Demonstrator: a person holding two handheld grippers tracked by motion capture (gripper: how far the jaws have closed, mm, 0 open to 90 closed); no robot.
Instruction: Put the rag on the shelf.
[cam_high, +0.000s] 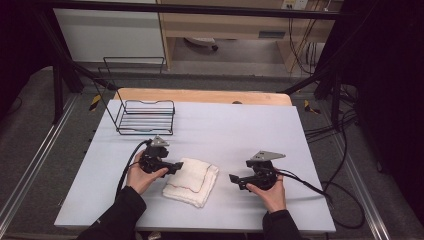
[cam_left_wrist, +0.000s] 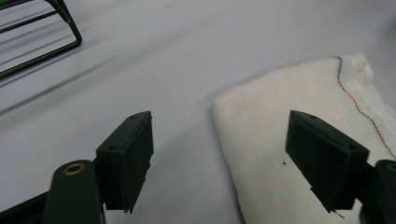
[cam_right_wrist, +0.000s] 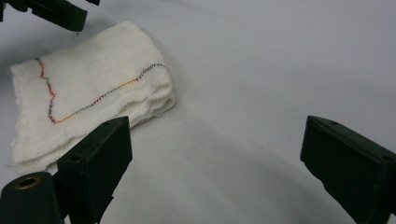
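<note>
White towel (cam_high: 191, 181), edge under L gripper (cam_high: 176, 167)

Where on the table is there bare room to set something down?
The far right of the table, beyond the right gripper and right of the wire rack, is bare. So is the gap between the towel and that gripper. It is crowded where the left gripper meets the towel.
</note>
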